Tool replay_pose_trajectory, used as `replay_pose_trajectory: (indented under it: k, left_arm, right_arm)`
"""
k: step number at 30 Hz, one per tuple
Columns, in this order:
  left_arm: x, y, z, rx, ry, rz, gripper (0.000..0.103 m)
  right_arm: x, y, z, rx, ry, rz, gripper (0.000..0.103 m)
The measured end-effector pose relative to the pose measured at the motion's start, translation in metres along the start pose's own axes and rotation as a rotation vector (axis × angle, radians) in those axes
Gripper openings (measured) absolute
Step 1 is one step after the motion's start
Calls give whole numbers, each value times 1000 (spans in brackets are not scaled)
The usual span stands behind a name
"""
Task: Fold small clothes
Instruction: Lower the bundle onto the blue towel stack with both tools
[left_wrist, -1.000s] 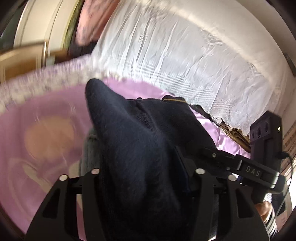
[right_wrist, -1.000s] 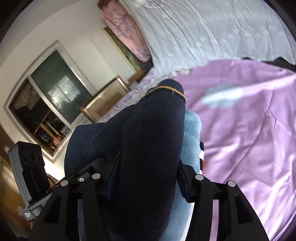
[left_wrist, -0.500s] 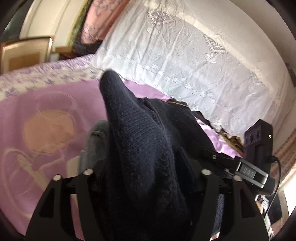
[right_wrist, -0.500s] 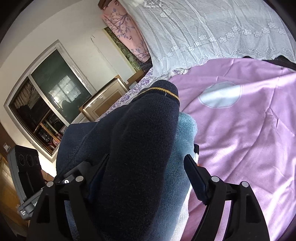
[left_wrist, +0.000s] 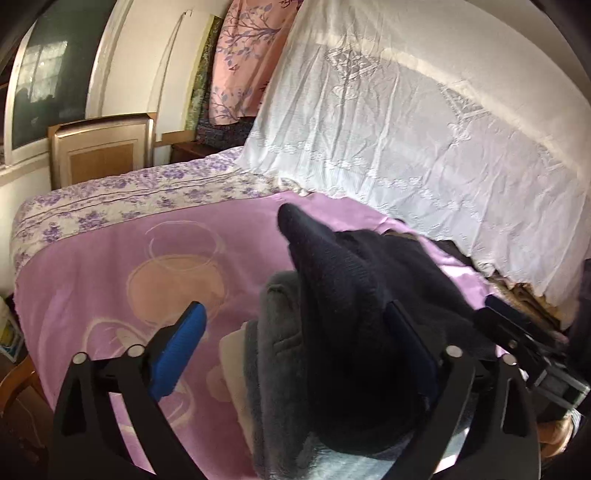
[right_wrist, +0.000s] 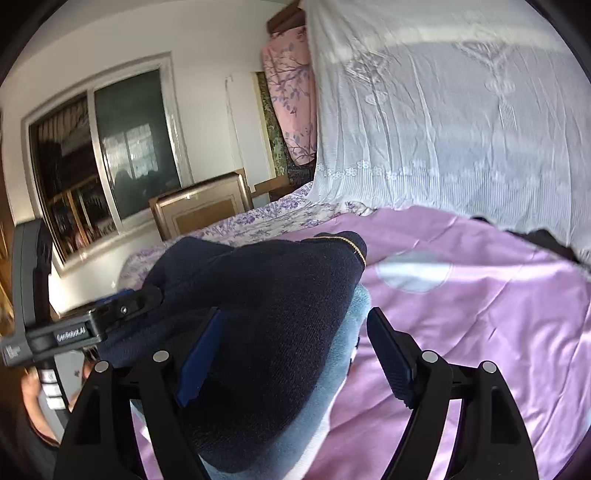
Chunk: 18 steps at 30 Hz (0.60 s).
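A folded navy knit garment (left_wrist: 351, 332) with a thin yellow stripe at its cuff (right_wrist: 347, 242) lies on top of a grey fleece piece (left_wrist: 280, 350), light blue in the right wrist view (right_wrist: 332, 369), on the purple bedspread (left_wrist: 110, 277). My left gripper (left_wrist: 293, 310) straddles the pile and its jaws are opening; the blue left pad (left_wrist: 177, 350) stands clear of the cloth. My right gripper (right_wrist: 295, 314) is open around the pile's other end; its right finger (right_wrist: 391, 354) is off the cloth, while its left pad (right_wrist: 201, 358) lies beside the navy knit.
A white lace cloth (left_wrist: 406, 129) hangs along the bed's far side. A floral sheet (left_wrist: 129, 195) borders the purple bedspread (right_wrist: 480, 314). A wooden frame (left_wrist: 99, 147) stands by the window (right_wrist: 110, 147). Dark clothing (right_wrist: 546, 240) lies under the lace edge.
Both grippers' jaws have spread wide and let go of the navy garment. Both views have tilted up and drawn back a little; the right view has rolled level.
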<state>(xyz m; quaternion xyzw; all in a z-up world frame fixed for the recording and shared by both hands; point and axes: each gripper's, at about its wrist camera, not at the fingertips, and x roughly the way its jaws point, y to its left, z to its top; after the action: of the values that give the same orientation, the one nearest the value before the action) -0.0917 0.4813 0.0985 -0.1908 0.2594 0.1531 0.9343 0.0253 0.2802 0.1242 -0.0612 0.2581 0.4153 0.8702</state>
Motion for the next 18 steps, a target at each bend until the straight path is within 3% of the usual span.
replay_pose_trajectory:
  k: [3, 8, 14, 18]
  left_arm:
    - [13, 4, -10, -6, 35, 12, 97]
    - [15, 10, -15, -34, 33, 3, 97]
    - [0, -9, -20, 14, -36, 101, 97]
    - [-13, -22, -25, 50, -97, 223, 97]
  right_arm:
    - [9, 3, -6, -16, 44, 1, 80]
    - [12, -1, -13, 16, 46, 22, 80]
    - [1, 3, -12, 19, 23, 12, 81]
    - [-11, 5, -13, 25, -10, 14, 85]
